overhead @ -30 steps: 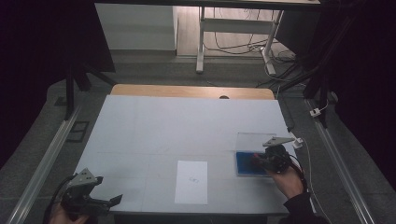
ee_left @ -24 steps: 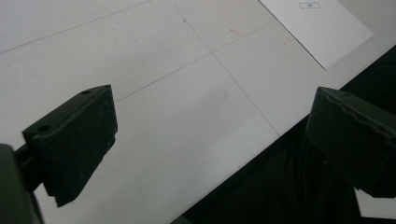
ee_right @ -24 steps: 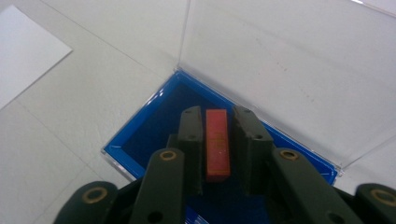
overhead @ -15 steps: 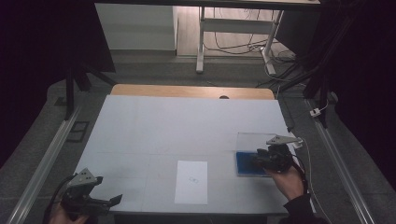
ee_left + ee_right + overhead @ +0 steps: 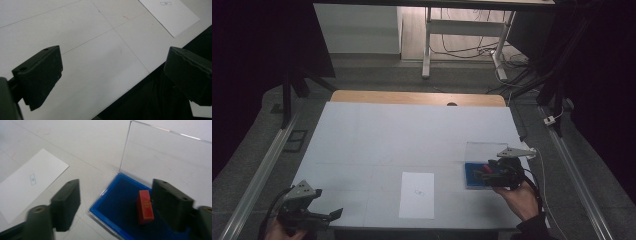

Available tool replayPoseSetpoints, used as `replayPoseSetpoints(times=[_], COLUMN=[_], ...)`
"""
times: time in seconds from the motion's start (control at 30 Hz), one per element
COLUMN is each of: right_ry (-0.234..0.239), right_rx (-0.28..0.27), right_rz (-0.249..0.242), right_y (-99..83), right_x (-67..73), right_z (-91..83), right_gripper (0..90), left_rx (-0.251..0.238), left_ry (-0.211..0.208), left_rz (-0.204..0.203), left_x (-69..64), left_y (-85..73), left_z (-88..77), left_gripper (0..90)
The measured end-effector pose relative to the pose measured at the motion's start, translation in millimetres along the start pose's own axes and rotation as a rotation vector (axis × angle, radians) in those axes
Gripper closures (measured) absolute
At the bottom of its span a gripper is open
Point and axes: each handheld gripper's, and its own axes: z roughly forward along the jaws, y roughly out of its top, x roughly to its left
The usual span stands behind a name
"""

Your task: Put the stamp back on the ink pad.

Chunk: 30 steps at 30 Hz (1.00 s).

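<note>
The white table [image 5: 412, 135] spreads across the middle of the high view. A paper sheet [image 5: 417, 195] lies near its lower edge, at lower centre. Toward the lower right sits a blue case [image 5: 120, 210] with its clear lid [image 5: 165, 160] standing open. My right gripper [image 5: 116, 203] hangs just over the case, jaws spread wide, pinching nothing. My left gripper [image 5: 112, 75] is at the lower left corner of the high view, over the table's near edge, jaws also spread wide. A small red block [image 5: 145, 207] lies inside the case, just beside my right jaw
</note>
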Motion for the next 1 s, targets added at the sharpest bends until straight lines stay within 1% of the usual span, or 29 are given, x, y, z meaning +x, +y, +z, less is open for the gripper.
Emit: replayPoseSetpoints(times=[0.1,0.17,0.2,0.33,0.43,0.63,0.77,1.0], right_ry=[0.012,0.024,0.02,0.032,0.032,0.016,-0.013,-0.049], right_rx=[0.002,0.001,0.002,-0.01,-0.015,-0.017,-0.018,-0.033], right_rz=[0.016,0.026,0.025,0.022,0.015,-0.004,-0.02,-0.005], right_y=[-2.0,-3.7,-4.6,-7.8,-10.7,-17.7,-23.3,-35.1], right_x=[2.2,3.6,4.7,8.9,12.3,18.2,20.5,22.4], right_z=[-3.4,-6.2,-8.3,-15.7,-20.2,-28.5,-34.4,-45.0], right_gripper=[15.0,14.0,13.9,10.1,7.7,3.2,0.0,0.0], left_rx=[-0.001,0.0,0.0,0.0,0.0,0.0,0.001,0.0], left_ry=[-0.001,0.0,-0.001,-0.001,0.0,-0.001,0.0,-0.001], left_rz=[-0.001,-0.001,-0.001,-0.002,-0.003,-0.006,-0.005,-0.006], left_x=[0.1,0.3,0.4,0.5,0.5,0.7,0.6,0.8], left_y=[0.0,0.0,0.0,-0.1,-0.1,0.1,0.1,0.0], left_z=[0.1,0.0,0.0,-0.1,-0.1,0.1,0.1,0.0], left_gripper=[2.3,2.3,2.3,2.3,2.3,2.3,2.3,2.3])
